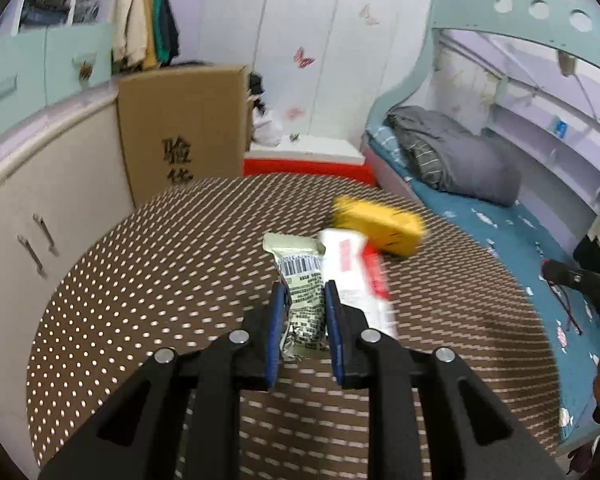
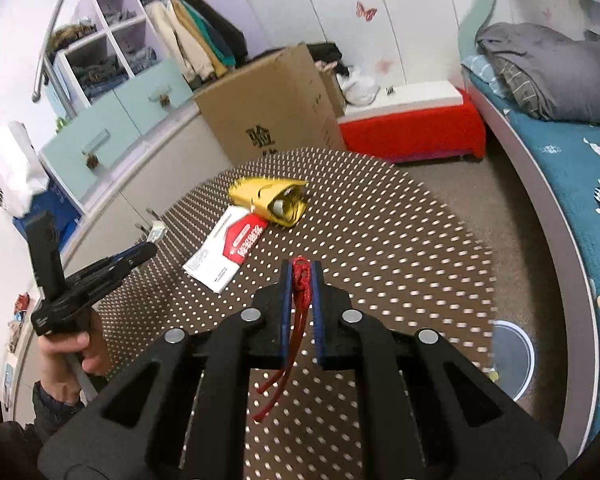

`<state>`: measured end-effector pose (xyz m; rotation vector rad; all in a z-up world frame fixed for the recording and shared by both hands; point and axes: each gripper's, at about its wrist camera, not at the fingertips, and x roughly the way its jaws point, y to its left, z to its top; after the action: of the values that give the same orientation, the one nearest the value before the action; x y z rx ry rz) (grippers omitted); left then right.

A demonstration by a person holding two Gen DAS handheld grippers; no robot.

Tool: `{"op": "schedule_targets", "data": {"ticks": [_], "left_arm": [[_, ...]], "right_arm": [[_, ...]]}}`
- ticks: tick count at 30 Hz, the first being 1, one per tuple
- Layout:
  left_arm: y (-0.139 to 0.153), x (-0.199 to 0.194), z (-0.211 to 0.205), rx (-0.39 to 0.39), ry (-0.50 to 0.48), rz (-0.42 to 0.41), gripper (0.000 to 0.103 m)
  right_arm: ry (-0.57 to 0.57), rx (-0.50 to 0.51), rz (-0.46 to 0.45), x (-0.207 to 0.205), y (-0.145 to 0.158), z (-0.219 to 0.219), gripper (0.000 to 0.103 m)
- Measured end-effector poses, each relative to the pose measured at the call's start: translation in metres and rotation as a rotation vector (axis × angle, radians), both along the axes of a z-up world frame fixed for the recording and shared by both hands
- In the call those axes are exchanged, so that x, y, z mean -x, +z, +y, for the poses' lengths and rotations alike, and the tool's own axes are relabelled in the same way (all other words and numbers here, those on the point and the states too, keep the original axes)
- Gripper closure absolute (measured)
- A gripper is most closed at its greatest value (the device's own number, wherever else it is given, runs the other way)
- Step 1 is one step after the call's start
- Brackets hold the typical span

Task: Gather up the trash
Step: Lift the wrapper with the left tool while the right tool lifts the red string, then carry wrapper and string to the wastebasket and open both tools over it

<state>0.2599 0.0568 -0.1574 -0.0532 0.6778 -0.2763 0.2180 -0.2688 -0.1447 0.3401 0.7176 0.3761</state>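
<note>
Pale green wrapper [image 1: 302, 300] is sitting pinched between the blue pads of the left tool [image 1: 303, 292] — jaws nearly closed on it, barcode end sticking out forward, wrapper lifted clear of the dotted brown table [image 1: 140, 280]. Going right: red-and-white packet [image 2: 228, 246] is lying flat on the table, crumpled yellow wrapper [image 2: 270, 198] lying just beyond it, apparently touching its far end. Right tool [image 2: 300, 270] is clamping fully down on a red string scrap [image 2: 300, 280], tails dangling under the jaws. White bin [image 2: 514, 360] is showing on the floor past the table's right edge, near the bed [image 2: 560, 200]. Progress, judging roughly — two pieces are picked up but not binned, two are still waiting on the table; about halfway at best.
</note>
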Motion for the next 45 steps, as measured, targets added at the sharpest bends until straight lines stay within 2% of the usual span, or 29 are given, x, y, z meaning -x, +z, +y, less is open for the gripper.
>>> {"op": "schedule_targets", "data": {"ticks": [5,10,16,21,27,31,38,43,45], "left_arm": [[0.036,0.022,-0.046,0.041,-0.049,-0.038,0.083],[0.053,0.034,-0.099,0.058,-0.111,-0.042,0.083],[0.063,0.042,-0.171,0.065,-0.225,-0.042,0.083],[0.059,0.036,-0.220,0.062,-0.293,-0.023,0.083],[0.043,0.023,-0.269,0.060,-0.347,0.032,0.083],[0.029,0.012,-0.300,0.048,-0.389,0.085,0.083],[-0.037,-0.019,-0.371,-0.027,-0.428,0.264,0.083],[-0.080,-0.033,-0.410,-0.111,-0.470,0.367,0.083],[-0.096,-0.038,-0.424,-0.167,-0.486,0.397,0.083]], "right_arm": [[-0.029,-0.062,-0.073,0.024,0.026,-0.037,0.094],[-0.091,-0.086,-0.143,0.049,0.048,-0.084,0.094],[-0.207,-0.082,-0.167,0.063,0.054,-0.139,0.094],[-0.283,-0.065,-0.153,0.063,0.045,-0.169,0.094],[-0.349,-0.067,-0.101,0.054,0.019,-0.201,0.094],[-0.392,-0.066,-0.029,0.040,-0.008,-0.218,0.094],[-0.452,-0.117,0.111,0.016,-0.072,-0.245,0.094],[-0.468,-0.146,0.212,-0.002,-0.120,-0.257,0.093],[-0.474,-0.160,0.255,-0.008,-0.141,-0.262,0.093]]}}
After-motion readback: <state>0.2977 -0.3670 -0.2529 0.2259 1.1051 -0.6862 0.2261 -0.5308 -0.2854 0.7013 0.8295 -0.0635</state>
